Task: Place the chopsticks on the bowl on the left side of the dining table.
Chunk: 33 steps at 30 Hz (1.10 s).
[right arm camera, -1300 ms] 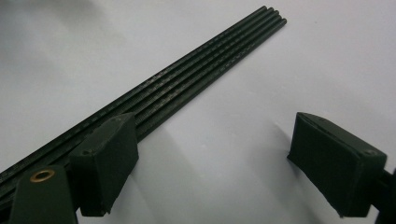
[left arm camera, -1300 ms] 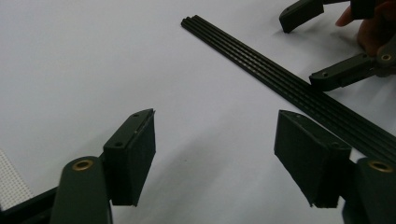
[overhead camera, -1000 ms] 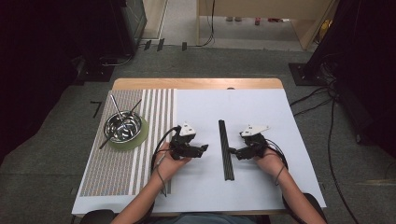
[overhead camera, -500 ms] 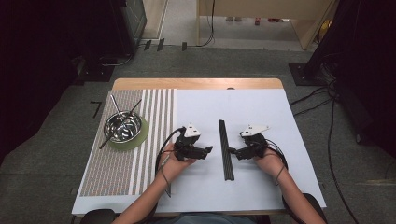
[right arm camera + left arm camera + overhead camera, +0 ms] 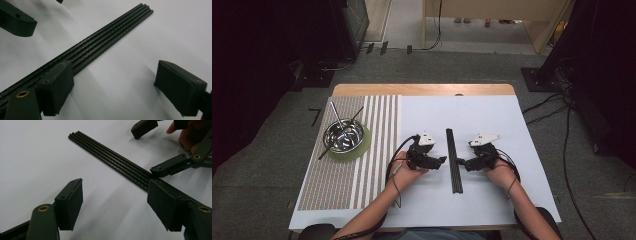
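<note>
A bundle of black rods [image 5: 454, 160] is laid lengthwise on the white table [image 5: 492, 210], between the left gripper [image 5: 443, 160] and the right gripper [image 5: 463, 163]. Both grippers are held with jaws spread apart, nothing clamped, just beside the rods. A metal bowl [image 5: 344, 136] is seen well apart on the striped mat [image 5: 377, 150].

A bundle of thin black rods [image 5: 100, 42] runs diagonally from the lower left of the frame to the upper right, lying on a white sheet [image 5: 155, 37]. The right gripper [image 5: 120, 87] stands wide apart at the bottom, its left jaw over the rods. Another black jaw tip [image 5: 16, 21] shows at upper left.
</note>
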Each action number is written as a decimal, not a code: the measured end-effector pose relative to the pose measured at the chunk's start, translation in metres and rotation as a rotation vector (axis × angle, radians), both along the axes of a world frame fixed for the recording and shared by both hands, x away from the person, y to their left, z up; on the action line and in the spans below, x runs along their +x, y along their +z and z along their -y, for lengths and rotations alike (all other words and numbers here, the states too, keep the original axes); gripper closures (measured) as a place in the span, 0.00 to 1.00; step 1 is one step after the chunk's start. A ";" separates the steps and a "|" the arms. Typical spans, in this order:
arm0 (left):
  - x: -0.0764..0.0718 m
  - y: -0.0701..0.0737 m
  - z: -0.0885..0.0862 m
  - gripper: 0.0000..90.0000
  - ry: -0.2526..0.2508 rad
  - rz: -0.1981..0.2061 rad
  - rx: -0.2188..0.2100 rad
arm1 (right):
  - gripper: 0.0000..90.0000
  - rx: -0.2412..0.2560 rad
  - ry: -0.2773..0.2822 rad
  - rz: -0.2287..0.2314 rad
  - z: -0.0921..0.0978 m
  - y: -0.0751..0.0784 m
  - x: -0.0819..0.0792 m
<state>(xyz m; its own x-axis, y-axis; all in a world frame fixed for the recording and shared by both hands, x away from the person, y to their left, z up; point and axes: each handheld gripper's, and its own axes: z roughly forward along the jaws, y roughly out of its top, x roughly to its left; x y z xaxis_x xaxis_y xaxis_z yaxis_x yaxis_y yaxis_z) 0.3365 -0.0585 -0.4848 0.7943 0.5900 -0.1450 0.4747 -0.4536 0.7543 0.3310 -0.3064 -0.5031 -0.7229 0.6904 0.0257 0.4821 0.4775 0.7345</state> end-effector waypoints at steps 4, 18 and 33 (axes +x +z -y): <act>-0.001 -0.002 0.003 0.33 0.000 0.008 0.009 | 0.17 0.000 0.000 0.000 0.000 0.000 0.000; -0.006 -0.006 0.014 0.33 0.021 0.019 -0.018 | 0.17 0.000 0.000 0.000 0.000 0.000 0.000; -0.013 -0.013 0.024 0.33 0.014 0.019 -0.007 | 0.17 0.000 -0.001 -0.002 0.000 0.000 0.000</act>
